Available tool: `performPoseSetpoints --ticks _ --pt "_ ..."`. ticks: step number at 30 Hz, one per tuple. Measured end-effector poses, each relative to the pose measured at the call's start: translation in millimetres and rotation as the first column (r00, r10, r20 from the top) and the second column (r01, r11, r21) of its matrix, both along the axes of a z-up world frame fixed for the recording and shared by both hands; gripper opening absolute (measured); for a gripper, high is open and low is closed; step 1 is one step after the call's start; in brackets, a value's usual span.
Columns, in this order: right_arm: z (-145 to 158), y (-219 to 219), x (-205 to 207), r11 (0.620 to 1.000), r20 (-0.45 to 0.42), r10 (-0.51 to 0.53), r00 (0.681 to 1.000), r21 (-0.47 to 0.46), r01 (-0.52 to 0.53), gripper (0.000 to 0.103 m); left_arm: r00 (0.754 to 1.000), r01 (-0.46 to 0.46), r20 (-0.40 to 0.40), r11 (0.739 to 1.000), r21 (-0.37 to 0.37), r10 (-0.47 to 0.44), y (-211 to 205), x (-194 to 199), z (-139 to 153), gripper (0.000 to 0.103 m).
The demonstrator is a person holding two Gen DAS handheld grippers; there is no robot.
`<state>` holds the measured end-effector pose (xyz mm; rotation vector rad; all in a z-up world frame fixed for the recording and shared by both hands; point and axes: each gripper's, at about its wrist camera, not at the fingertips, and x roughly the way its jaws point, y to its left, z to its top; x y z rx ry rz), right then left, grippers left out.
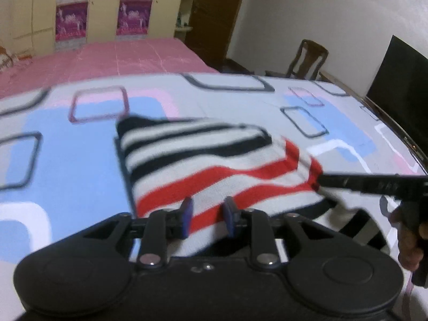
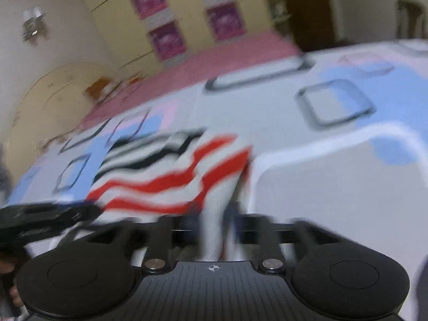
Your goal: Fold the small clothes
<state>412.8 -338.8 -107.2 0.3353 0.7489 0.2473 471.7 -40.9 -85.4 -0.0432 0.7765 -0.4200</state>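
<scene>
Striped knit garment [image 1: 214, 160] between pads of both hand-held grippers; grip unclear, no legible text.

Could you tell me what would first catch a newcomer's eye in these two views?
The striped knit garment, banded black, white and red, lies mid-frame on the patterned sheet. The left claw straddles its near edge, pads apart, while the right claw meets its red corner. Behind is a pink bedspread.

Home bedroom: pink bed [image 1: 107, 58], wardrobe [image 1: 34, 8], television [image 1: 396, 80].
</scene>
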Motion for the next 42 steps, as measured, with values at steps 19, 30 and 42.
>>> performPoseSetpoints --ticks 19,30,42 --pt "50.9 27.4 -20.9 0.953 0.064 0.244 0.968 -0.199 -0.228 0.02 0.994 0.101 0.044 0.995 -0.019 -0.1 -5.5 -56.0 20.6 0.025" --pt "5.6 49.4 -60.6 0.896 -0.053 0.254 0.966 -0.363 -0.256 0.016 0.997 0.076 -0.015 0.994 0.083 -0.076 -24.1 -90.1 -6.6 0.022" --pt "-13.1 47.2 -102.6 0.899 -0.104 0.274 0.956 -0.325 -0.293 0.015 0.997 0.022 -0.081 0.998 0.064 -0.017 -17.3 -123.9 -28.0 0.022"
